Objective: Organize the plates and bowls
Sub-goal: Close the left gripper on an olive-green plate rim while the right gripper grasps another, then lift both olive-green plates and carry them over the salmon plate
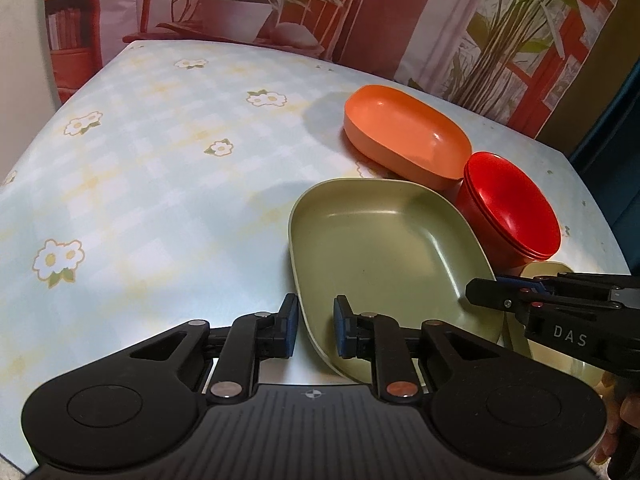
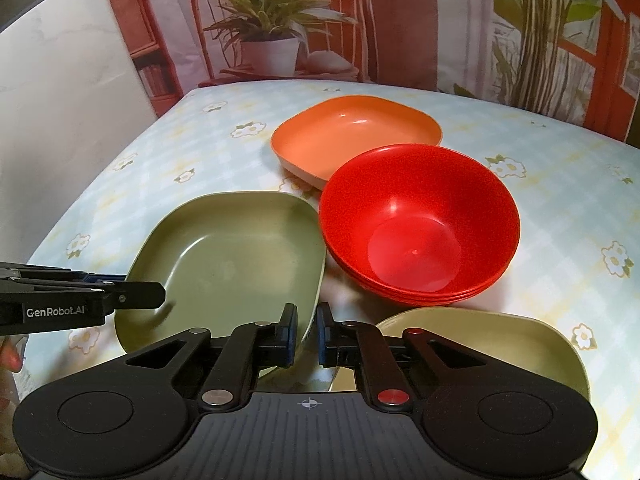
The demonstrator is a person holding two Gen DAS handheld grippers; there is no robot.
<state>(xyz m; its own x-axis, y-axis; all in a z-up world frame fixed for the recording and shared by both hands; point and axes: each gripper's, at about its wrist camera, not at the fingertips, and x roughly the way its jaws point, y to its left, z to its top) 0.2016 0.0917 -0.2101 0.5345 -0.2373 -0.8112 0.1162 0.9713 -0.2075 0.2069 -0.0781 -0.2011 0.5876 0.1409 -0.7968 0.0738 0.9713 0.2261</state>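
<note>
A dark green square plate (image 1: 384,248) (image 2: 236,256) sits near the table's front. Both grippers straddle its rim. My left gripper (image 1: 316,330) has its jaws either side of the plate's near left rim, with gaps showing. My right gripper (image 2: 307,330) has its jaws either side of the plate's right rim; I cannot tell if they press it. A stack of red bowls (image 1: 516,216) (image 2: 420,224) stands to the right. An orange square plate (image 1: 408,136) (image 2: 352,136) lies behind. A pale green plate (image 2: 500,344) (image 1: 552,272) lies at the front right.
The table (image 1: 160,184) (image 2: 560,184) has a pale blue flowered cloth. A printed backdrop of plants and a chair hangs behind it. A white board (image 2: 68,120) stands at the left. The table's right edge is close to the red bowls.
</note>
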